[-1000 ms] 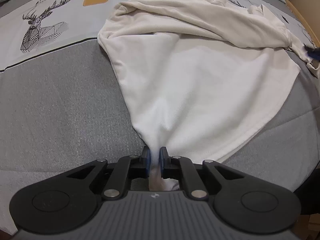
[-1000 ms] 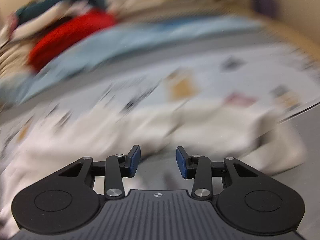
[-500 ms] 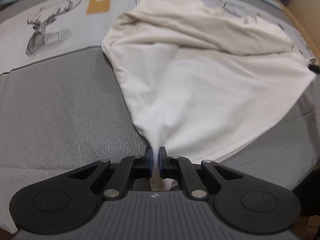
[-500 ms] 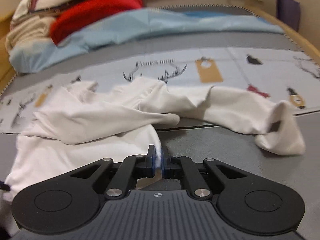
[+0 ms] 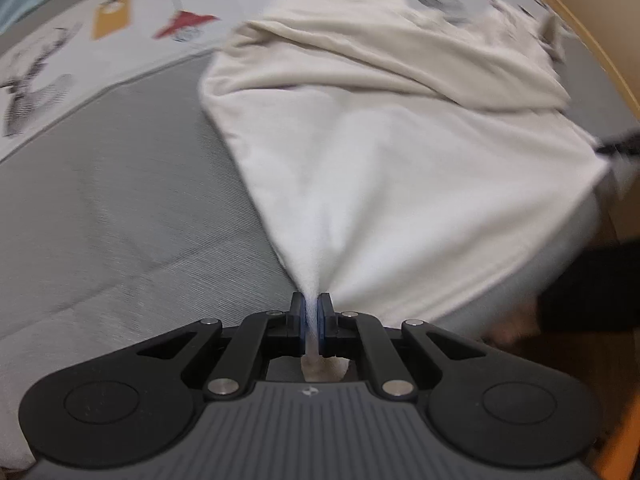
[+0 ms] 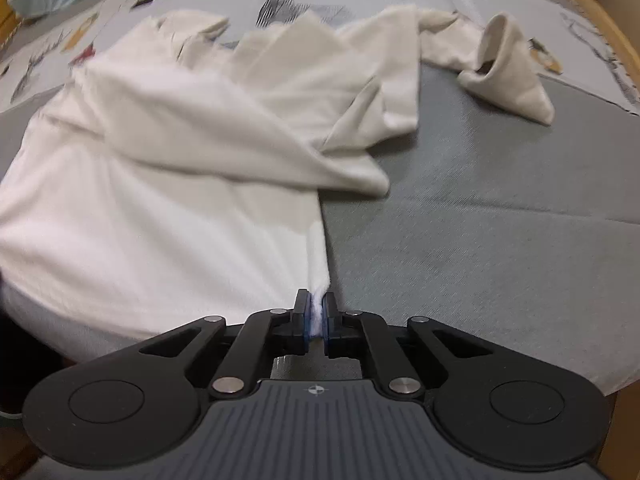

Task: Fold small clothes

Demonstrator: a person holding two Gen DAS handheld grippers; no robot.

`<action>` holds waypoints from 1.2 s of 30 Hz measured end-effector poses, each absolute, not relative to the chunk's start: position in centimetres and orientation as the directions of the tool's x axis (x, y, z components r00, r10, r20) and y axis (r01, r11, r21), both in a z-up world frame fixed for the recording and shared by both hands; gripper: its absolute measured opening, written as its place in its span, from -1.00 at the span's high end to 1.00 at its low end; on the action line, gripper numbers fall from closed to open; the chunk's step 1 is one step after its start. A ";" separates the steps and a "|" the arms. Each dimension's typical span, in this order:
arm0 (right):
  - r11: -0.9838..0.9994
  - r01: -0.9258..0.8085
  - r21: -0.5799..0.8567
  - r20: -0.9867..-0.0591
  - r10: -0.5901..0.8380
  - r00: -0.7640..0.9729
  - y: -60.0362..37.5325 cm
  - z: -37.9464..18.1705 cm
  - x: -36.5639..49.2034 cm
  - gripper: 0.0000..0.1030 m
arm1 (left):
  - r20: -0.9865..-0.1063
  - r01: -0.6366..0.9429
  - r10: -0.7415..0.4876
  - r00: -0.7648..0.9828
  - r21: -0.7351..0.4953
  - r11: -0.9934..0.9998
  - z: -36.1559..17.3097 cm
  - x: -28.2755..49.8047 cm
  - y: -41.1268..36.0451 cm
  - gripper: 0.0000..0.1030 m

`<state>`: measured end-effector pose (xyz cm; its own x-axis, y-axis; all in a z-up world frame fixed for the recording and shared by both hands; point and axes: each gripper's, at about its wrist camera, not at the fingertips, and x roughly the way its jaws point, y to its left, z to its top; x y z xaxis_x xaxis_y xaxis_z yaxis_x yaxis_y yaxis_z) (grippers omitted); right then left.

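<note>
Garment: a cream long-sleeved top (image 5: 400,168) lies spread on the grey bedspread (image 5: 120,208), its hem at the near edge and its sleeves trailing toward the far, deer-printed end.
Left gripper (image 5: 311,312): pinched tight on the hem's left corner, cloth bunched between the blue pads.
Right gripper (image 6: 316,312): clamped likewise on the hem's right corner.
Key relation: the top's long axis runs straight away from both tools, hem stretched between them; neither hand is nearer.
Loose end: one sleeve (image 6: 508,68) sprawls toward the bed's far right edge, cuff standing open.
Likely next: carrying the hem forward over the body.
</note>
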<state>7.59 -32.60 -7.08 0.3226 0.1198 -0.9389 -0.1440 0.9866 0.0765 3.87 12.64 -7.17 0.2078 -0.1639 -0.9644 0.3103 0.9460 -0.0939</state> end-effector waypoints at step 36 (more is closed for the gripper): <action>0.648 -0.409 0.643 -0.401 0.739 0.541 -21.9 1.6 18.8 0.95 | -0.672 0.402 -0.487 0.559 -0.294 0.867 2.2 12.5 2.5 -0.02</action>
